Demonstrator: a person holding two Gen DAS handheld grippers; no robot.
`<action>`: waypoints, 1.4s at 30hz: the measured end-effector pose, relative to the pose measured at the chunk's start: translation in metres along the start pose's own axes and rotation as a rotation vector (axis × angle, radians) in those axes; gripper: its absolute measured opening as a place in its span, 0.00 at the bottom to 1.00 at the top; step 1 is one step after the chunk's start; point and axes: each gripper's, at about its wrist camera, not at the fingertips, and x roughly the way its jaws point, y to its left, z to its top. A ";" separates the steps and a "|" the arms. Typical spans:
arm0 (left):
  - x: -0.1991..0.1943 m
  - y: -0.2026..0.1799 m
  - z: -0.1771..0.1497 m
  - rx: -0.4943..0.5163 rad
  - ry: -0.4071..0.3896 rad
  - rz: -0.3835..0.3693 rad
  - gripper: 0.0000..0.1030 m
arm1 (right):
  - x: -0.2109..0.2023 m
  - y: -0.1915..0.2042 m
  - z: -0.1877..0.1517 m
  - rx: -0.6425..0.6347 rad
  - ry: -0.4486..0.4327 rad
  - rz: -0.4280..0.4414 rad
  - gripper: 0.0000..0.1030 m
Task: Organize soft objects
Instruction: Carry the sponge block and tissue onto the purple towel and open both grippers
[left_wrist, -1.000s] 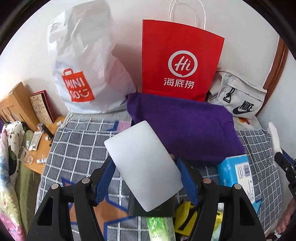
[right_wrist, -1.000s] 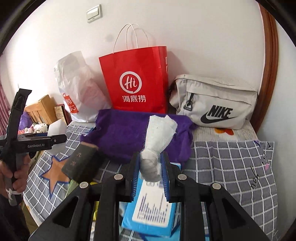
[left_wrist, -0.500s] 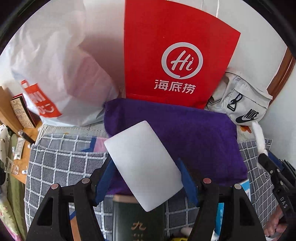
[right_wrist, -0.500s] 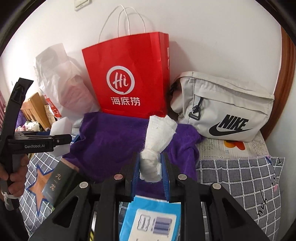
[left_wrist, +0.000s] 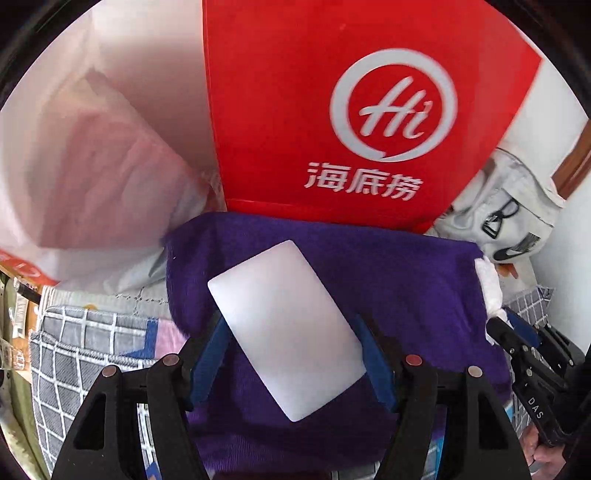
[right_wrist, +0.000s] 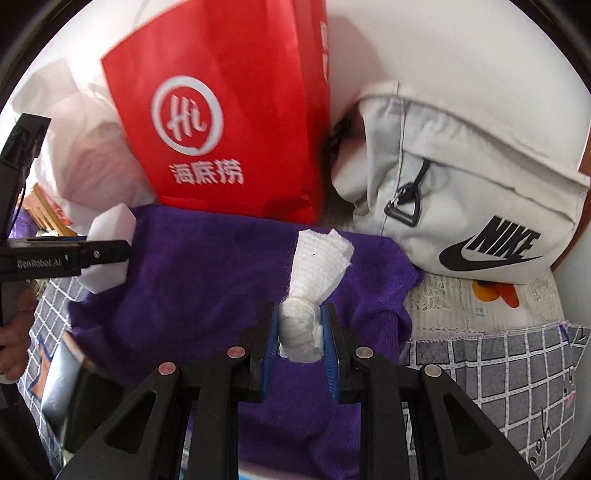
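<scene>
Checked grey bedding (right_wrist: 509, 373) covers the bed, the largest surface in both views. Against the white wall stands a red bag (left_wrist: 332, 110) with a white "Hi" logo, flanked by a white plastic bag (left_wrist: 92, 177) on one side and a pale Nike pouch (right_wrist: 461, 192) on the other. A purple cloth (right_wrist: 207, 273) lies spread on the bed in front of the red bag, its far edge touching the bag's base.

Over the cloth, the left tongs (left_wrist: 291, 343) stand fairly wide and clamp a white sponge block (left_wrist: 284, 325), tilted diagonally between the blue pads. In the right wrist view the same block juts from those tongs above the cloth's left edge, with a hand (right_wrist: 14, 332) below.

Narrowly set, the right tongs (right_wrist: 299, 332) grip a knotted white rag (right_wrist: 310, 288) by its knot, its loose end fanning upward above the purple cloth, near the Nike pouch.
</scene>
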 end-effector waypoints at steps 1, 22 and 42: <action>0.005 0.000 0.002 0.003 0.010 -0.011 0.65 | 0.004 -0.002 0.000 0.007 0.009 0.003 0.23; 0.048 0.006 0.012 -0.041 0.059 -0.091 0.84 | 0.029 -0.011 -0.003 0.026 0.074 0.012 0.60; -0.031 -0.015 -0.015 0.009 0.033 -0.084 0.84 | -0.073 0.017 -0.001 -0.040 -0.065 -0.040 0.72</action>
